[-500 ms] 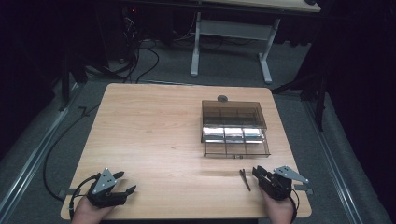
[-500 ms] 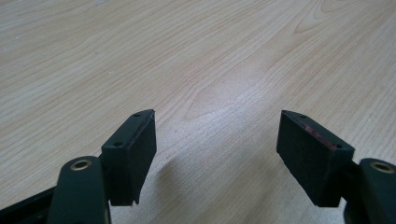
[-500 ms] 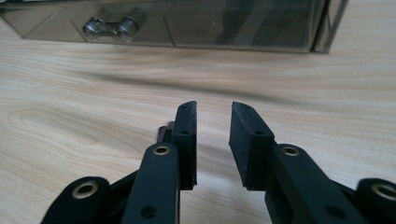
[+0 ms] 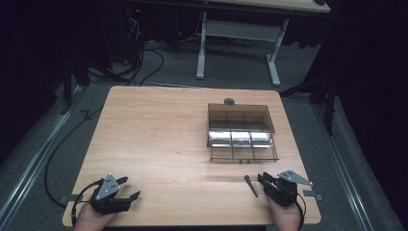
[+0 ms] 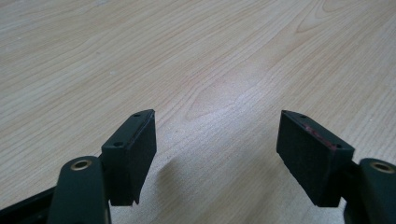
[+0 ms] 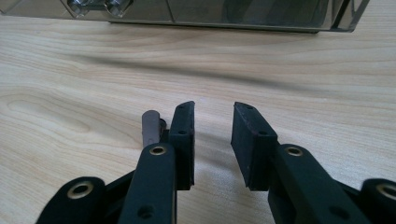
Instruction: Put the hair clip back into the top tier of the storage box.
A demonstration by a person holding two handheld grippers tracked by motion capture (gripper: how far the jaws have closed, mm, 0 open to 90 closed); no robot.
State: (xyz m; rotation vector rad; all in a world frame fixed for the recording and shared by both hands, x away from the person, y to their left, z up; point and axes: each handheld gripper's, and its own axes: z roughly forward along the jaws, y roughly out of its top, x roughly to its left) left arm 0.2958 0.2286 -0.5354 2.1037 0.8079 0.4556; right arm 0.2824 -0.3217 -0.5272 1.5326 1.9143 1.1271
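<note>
Right gripper [image 6: 212,135] sitting part-open and empty just beside the small dark grey peg-like stick [image 6: 150,128] – closing now risks nudging it away – left gripper [image 5: 217,149] hanging wide open, holding nothing

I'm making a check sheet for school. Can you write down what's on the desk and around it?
Surface: wooden table, bare wood over most of it.
Job's things: small dark stick lying flat beside the right tool; see-through compartment box farther back.
Clutter: small dark round thing behind the box.
Grippers: left tool open, nothing between its jaws; right tool open, stick outside its jaws.
Cables: one trails from each tool; more on the floor.
Surroundings: dark room, another table's legs behind.
</note>
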